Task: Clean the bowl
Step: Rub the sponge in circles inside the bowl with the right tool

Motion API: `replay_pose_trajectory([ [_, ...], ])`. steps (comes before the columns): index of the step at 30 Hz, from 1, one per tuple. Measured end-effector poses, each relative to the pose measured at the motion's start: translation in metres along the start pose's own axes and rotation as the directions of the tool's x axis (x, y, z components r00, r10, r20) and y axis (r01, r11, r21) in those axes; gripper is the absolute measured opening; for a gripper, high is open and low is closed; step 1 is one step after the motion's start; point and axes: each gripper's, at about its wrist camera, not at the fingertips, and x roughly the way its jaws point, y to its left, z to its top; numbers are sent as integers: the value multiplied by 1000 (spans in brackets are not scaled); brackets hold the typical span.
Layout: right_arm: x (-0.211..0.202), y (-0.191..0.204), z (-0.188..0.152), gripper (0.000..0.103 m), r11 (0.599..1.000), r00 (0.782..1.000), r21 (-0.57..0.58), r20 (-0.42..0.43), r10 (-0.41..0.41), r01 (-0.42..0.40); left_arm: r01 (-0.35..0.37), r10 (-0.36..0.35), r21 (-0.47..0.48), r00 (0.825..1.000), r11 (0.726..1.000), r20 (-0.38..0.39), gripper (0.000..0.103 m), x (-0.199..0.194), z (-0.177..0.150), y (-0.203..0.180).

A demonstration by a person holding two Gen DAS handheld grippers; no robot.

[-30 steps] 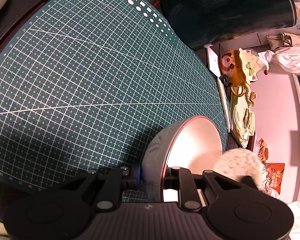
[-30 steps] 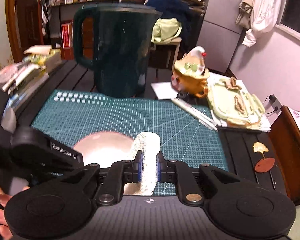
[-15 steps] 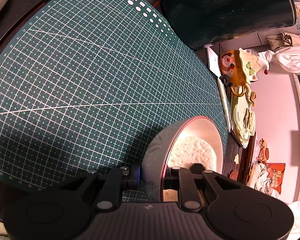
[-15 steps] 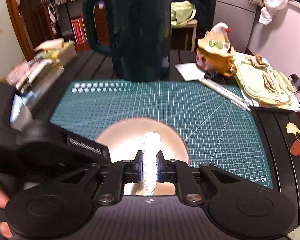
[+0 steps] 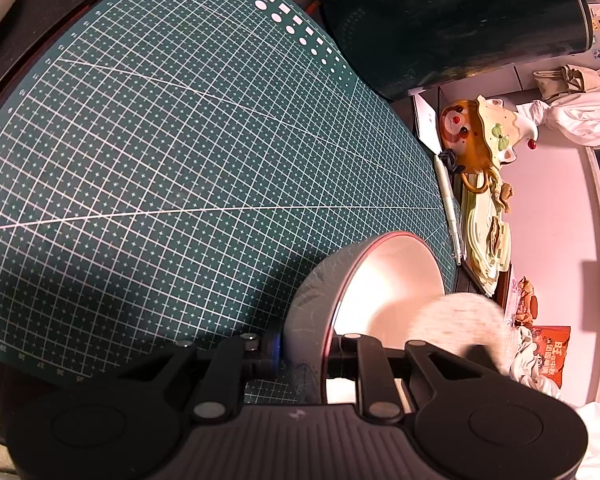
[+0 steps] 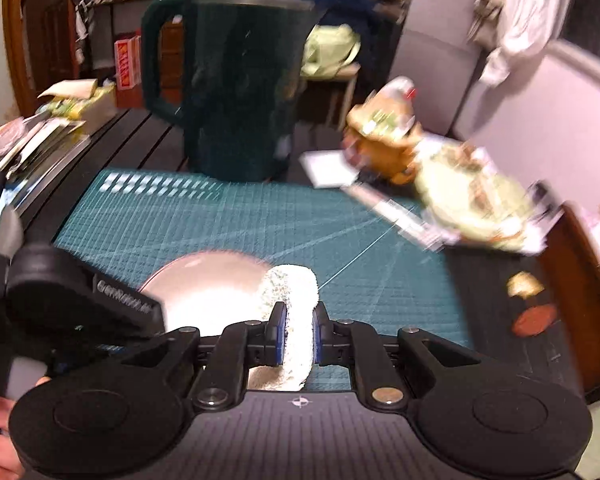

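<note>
Change from half a second back: sponge out of the bowl's hollow, now over the rim on the right side in the left wrist view; a second back in much the same place as now. Right wrist view blurred at present, sharp earlier. Bowl and left gripper unchanged in place.

Bowl: pale, smooth inside, lit warm; grey outside with faint marbling; thin dark-red rim. On the green cutting mat, near its front edge, tipped up so the mouth faces right in the left wrist view. Round, no long axis.

Left gripper: clamped on the bowl's wall, one finger outside, one inside.

Right gripper: clamped on the sponge, blue pads pressed into both faces.

Sponge: off-white, coarse, speckled, thick pad with a rounded top. Long axis along the fingers, pointing away from the camera, front end past the bowl's right rim.

Beyond the mat: dark green jug, ceramic figure mug, pen.
</note>
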Motion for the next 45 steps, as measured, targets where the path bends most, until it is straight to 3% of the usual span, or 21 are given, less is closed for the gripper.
replay_pose_trajectory([
  [4,-12,-8,5,12,999,999,34,34,-2,0,-2,2,1,1000,1000,1,18,0,-1,-4],
  [8,-12,3,5,12,994,994,39,30,103,-104,-2,2,0,1000,1000,2,18,3,0,-6],
  [15,37,24,-12,12,985,980,55,-102,170,-165,-3,3,3,1000,1000,1,18,7,-1,-15],
  [23,50,22,-15,12,995,987,39,-132,96,-92,-4,4,7,1000,1000,2,18,10,0,-22],
  [26,35,24,-13,12,999,995,-19,-91,35,-37,-4,4,3,1000,1000,3,18,9,-5,-29],
  [32,10,10,-7,12,1000,1000,-21,-20,-5,5,-1,1,-1,1000,1000,2,18,8,-6,-29],
  [36,-6,-9,1,12,998,999,52,16,31,-32,-1,1,3,1000,1000,3,18,6,-8,-26],
  [41,-9,-3,3,12,990,992,73,43,117,-119,-1,1,3,1000,1000,3,18,4,-6,-23],
  [45,16,12,-4,12,976,979,92,-33,200,-196,-2,2,2,1000,1000,2,18,5,-5,-23],
])
